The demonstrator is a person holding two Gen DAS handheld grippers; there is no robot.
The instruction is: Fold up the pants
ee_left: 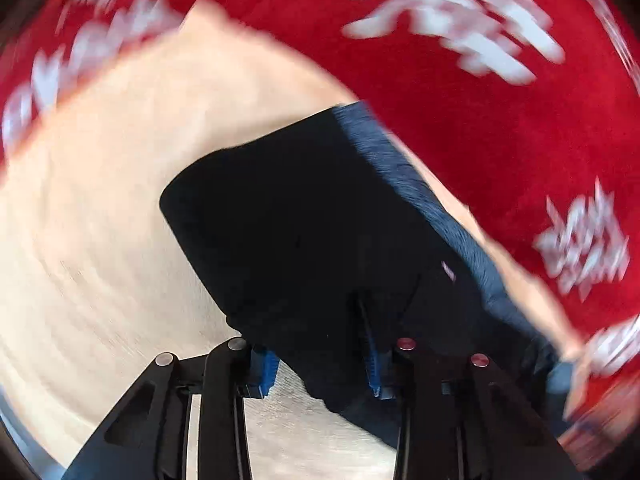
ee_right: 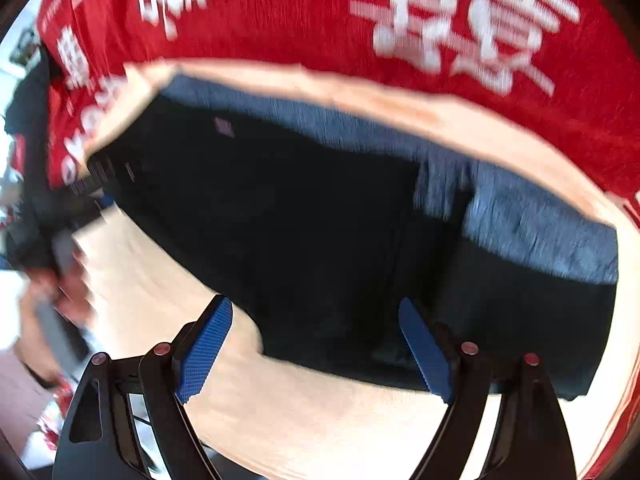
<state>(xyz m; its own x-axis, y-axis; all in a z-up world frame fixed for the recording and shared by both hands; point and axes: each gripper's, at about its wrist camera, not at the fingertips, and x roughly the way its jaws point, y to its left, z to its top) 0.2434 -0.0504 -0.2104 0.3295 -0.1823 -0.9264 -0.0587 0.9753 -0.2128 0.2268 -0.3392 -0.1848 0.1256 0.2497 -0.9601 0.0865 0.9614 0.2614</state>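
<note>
The left tongs [ee_left: 320, 364] pinch the dark pants' [ee_left: 304, 216] near edge at lower centre; the right tongs [ee_right: 316, 344] hang released above them. Mid-fold, probably; next, carry that edge across.

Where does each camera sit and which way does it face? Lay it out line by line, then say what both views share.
Left wrist: on the left gripper, looking steeply down along its fingers at the dark pants on the pale table; fabric pinched between its pads.
Right wrist: on the right gripper, looking down at the pants; jaws open, blurred hand at left edge.
Shared: pants, table, red cloth with white characters.
</note>
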